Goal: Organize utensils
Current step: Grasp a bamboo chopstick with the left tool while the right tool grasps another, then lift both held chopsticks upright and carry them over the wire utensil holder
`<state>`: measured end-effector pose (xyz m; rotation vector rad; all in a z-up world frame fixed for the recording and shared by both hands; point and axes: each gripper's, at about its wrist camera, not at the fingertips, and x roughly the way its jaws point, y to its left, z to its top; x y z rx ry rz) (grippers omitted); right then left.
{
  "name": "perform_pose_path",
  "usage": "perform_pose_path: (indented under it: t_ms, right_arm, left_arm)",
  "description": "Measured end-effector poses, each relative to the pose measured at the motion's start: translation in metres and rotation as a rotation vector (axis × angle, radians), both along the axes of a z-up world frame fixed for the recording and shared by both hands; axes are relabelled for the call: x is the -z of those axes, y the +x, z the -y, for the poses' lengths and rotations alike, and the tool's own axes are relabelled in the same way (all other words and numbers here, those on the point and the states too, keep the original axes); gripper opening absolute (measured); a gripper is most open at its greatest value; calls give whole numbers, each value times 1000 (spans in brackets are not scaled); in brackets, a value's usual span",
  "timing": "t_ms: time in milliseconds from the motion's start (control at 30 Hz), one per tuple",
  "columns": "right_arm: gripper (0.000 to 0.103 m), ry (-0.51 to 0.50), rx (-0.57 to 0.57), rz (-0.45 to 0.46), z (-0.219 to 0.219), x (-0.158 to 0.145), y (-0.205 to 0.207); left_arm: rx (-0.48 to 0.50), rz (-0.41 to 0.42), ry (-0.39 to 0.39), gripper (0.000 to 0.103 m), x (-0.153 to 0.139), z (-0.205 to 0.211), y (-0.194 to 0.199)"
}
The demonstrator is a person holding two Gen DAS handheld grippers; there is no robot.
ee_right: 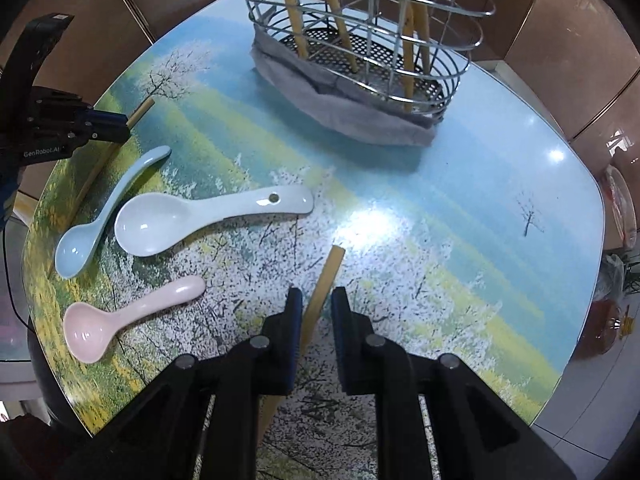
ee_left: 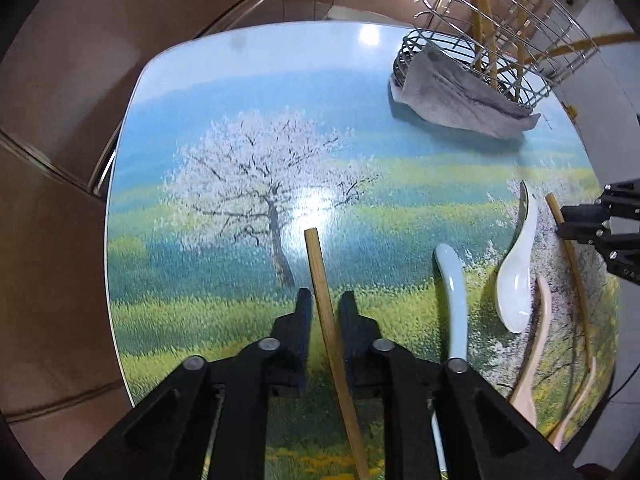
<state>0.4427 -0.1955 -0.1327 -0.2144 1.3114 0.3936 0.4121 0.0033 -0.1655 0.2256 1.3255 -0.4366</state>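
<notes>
- Several wooden chopsticks (ee_right: 298, 12) are already stood in the wire holder (ee_right: 460, 76), which is set on a grey cloth (ee_right: 344, 114) at the far side of the table (ee_right: 500, 208).
- Three spoons are left lying on the table: a white spoon (ee_right: 192, 220), a blue spoon (ee_right: 96, 220) and a pink spoon (ee_right: 124, 316).
- One chopstick (ee_left: 326, 312) lies between the narrowly parted jaws of the left gripper (ee_left: 325, 300); a firm grip cannot be told.
- Another chopstick (ee_right: 326, 280) lies the same way in the right gripper (ee_right: 316, 298).

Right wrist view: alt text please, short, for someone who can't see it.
The right tool straddles a wooden chopstick lying on a tree-printed table. To its left lie a white spoon, a blue spoon and a pink spoon; beyond stands a wire holder with chopsticks on a grey cloth.
</notes>
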Motion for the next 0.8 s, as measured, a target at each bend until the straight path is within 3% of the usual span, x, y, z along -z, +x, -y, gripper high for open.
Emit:
perform_pose_path:
  t_ms: [100, 267, 533, 633, 667, 800]
  right_arm:
    - [15, -2, -5, -15, 3, 1, 0]
    - [15, -3, -22, -23, -1, 1, 4]
    - [15, -56, -149, -48, -23, 2, 4]
    - [15, -80, -206, -56, -33, 3, 5]
    - [15, -88, -225, -58, -36, 3, 5]
    - [15, -101, -275, -53, -44, 4, 5]
  left_arm:
    - [3, -19, 13, 30, 2, -5, -3]
    - [-10, -42, 46, 29, 2, -7, -11]
    - [-5, -108, 116, 28, 9, 8, -23]
    - [-11, -125, 129, 19, 10, 7, -20]
    - [-23, -143, 118, 8, 10, 5, -18]
    - [-28, -173, 100, 6, 11, 5, -10]
